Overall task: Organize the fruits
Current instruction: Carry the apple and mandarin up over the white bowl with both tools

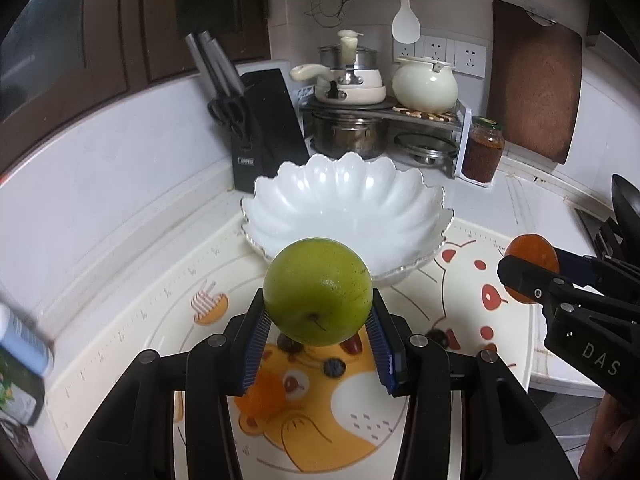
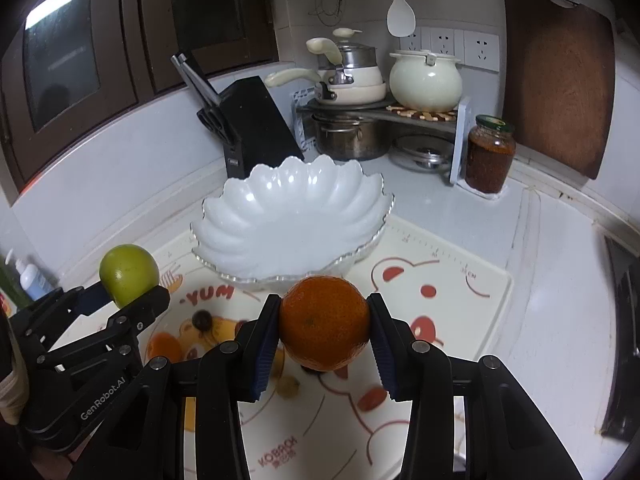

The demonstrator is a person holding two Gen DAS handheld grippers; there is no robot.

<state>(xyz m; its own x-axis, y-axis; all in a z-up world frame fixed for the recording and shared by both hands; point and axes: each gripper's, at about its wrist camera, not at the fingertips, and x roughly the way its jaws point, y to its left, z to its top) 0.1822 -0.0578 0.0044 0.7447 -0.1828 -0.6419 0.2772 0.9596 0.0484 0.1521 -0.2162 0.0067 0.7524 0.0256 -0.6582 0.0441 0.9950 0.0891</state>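
Left wrist view shows the left gripper (image 1: 318, 320) with its fingers (image 1: 252, 344) clamped on a green apple (image 1: 318, 292), lifted clear of the printed mat (image 1: 132, 332) and just short of the near rim of the white scalloped bowl (image 1: 344, 196). At the right edge of the same view the right gripper (image 1: 532, 276) carries an orange (image 1: 530, 264), its fingers pressed against both sides of the fruit.

From the right wrist camera the grip on the orange is plain, the fruit sitting squarely between the blue pads, again just before the bowl's near edge, with the apple off to the left.

The bowl looks empty as far as I can see into it, so I'd judge the sorting barely under way: both fruits are picked up, neither is delivered. What remains is carrying each over the rim and letting go. On the mat beneath the grippers lie a few small dark and pale items, possibly more fruit, though they are hard to tell from the mat's cartoon print. The worktop (image 1: 120, 184) behind holds pots and a knife block, none of it involved.
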